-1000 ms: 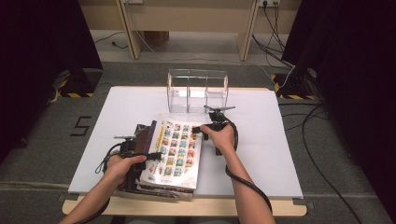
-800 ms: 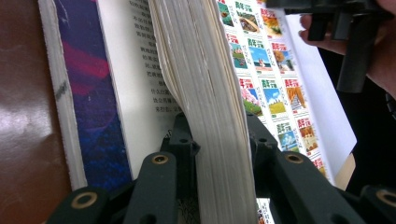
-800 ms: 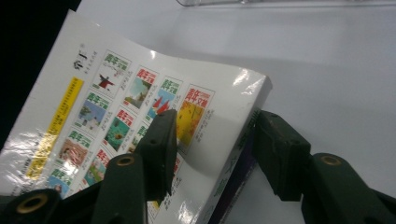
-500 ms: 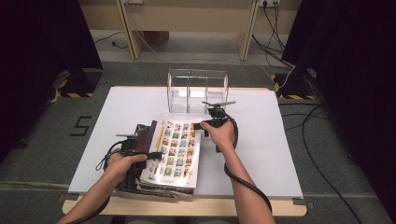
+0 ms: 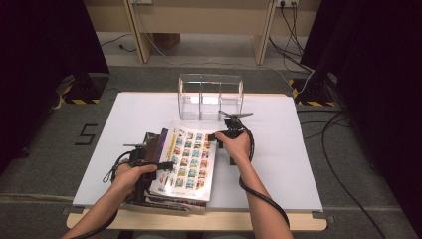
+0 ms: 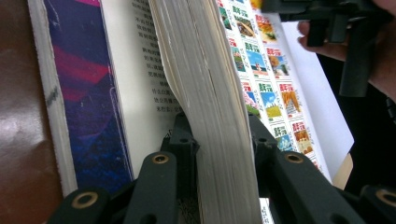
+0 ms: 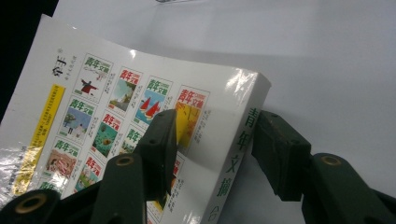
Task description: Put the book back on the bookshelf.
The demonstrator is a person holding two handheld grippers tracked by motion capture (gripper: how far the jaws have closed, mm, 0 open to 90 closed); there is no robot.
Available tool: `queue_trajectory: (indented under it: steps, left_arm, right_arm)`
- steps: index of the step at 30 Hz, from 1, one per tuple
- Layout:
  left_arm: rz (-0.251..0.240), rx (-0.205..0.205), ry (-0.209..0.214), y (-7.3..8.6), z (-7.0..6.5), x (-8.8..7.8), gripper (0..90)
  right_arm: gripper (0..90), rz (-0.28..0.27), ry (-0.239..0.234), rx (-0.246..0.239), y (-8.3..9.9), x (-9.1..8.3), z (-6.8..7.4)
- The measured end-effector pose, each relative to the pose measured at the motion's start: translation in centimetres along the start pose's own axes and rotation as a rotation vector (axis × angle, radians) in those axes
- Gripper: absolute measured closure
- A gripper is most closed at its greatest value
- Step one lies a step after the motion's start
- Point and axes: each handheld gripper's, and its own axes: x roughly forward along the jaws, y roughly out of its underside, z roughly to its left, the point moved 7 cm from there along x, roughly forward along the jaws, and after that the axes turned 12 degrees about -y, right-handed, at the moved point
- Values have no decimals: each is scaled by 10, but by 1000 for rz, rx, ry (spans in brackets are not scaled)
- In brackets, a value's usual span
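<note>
A thick white-covered book printed with rows of small pictures lies on top of a stack at the table's front left. My left gripper is shut on its page block, one jaw on each side of the pages. My right gripper straddles the book's far right corner by the spine. Its jaws have just been opening: one lies over the cover, the other stands a little off the spine.
A clear acrylic organizer stands at the back middle of the white table. Under the top book lie a purple-covered book and a brown one. The person's right hand and gripper show beyond the book.
The right hand has shifted slightly at the book's far corner. The left hand and the book have stayed in place.
</note>
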Motion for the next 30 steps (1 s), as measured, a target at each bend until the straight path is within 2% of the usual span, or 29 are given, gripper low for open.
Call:
queue_trajectory:
  steps: [2, 9, 11, 14, 16, 18, 21, 22, 23, 24, 26, 30]
  left_arm:
    - [-1, 2, -1, 0, 0, 0, 697]
    - [-16, 2, -2, 1, 0, 0, 697]
    - [-11, 5, -8, 0, -1, 0, 697]
    - [-5, 12, -15, -1, -2, 0, 696]
    - [1, 26, -28, -2, -4, 0, 696]
    - [2, 26, -29, -2, -4, 0, 698]
    - [4, 11, -18, -4, -6, 3, 702]
    - [11, 16, -15, -5, -9, 6, 705]
    - [11, 16, -15, -5, -9, 6, 705]
    - [12, 19, -14, -5, -11, 7, 705]
    - [17, 24, -7, -6, -16, 10, 706]
    - [17, 29, -5, -7, -19, 12, 706]
  right_arm:
    - [480, -5, -14, 25, 2, 3, -3]
    - [425, -2, -42, 50, 3, 8, -6]
    - [379, -1, -70, 62, 3, 14, -6]
    - [379, 7, -81, 73, 1, 16, -7]
    - [389, 12, -72, 55, 0, 15, -6]
    - [439, -2, -55, 29, -1, 12, -4]
    - [479, -13, -33, 7, -4, 6, -1]
    - [498, -18, 3, -21, -7, -1, 2]
    - [498, -18, 3, -21, -7, -1, 2]
    - [523, -19, 26, -53, -10, -9, 3]
    - [548, -23, 32, -48, -11, -17, 4]
    - [580, -39, 6, -43, -12, -26, 7]
